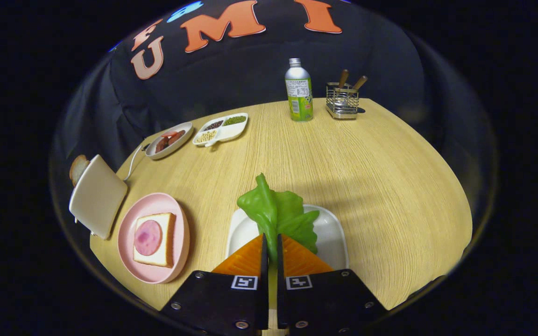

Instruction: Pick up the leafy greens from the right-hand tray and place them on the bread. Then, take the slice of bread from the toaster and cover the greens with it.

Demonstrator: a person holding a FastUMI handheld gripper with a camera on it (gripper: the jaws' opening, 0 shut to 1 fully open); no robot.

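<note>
Claw: the gripper [272, 242] pinches the soft green plastic leaf [278, 214].
Leaf: held above the white tray [334, 233].
Bread: square slice with pink ham [153, 239], on the pink plate [175, 270] to the left.
Danger: the thin pinch could slip, and the leaf might drop.

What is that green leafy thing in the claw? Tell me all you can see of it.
The leafy greens look like a glossy, plastic-looking lettuce leaf, bright green with a paler rib and ruffled edges. It stands upright, its lower end pinched between the nearly closed fingers of the claw, over the white tray. Whether it touches the tray is unclear.
</note>
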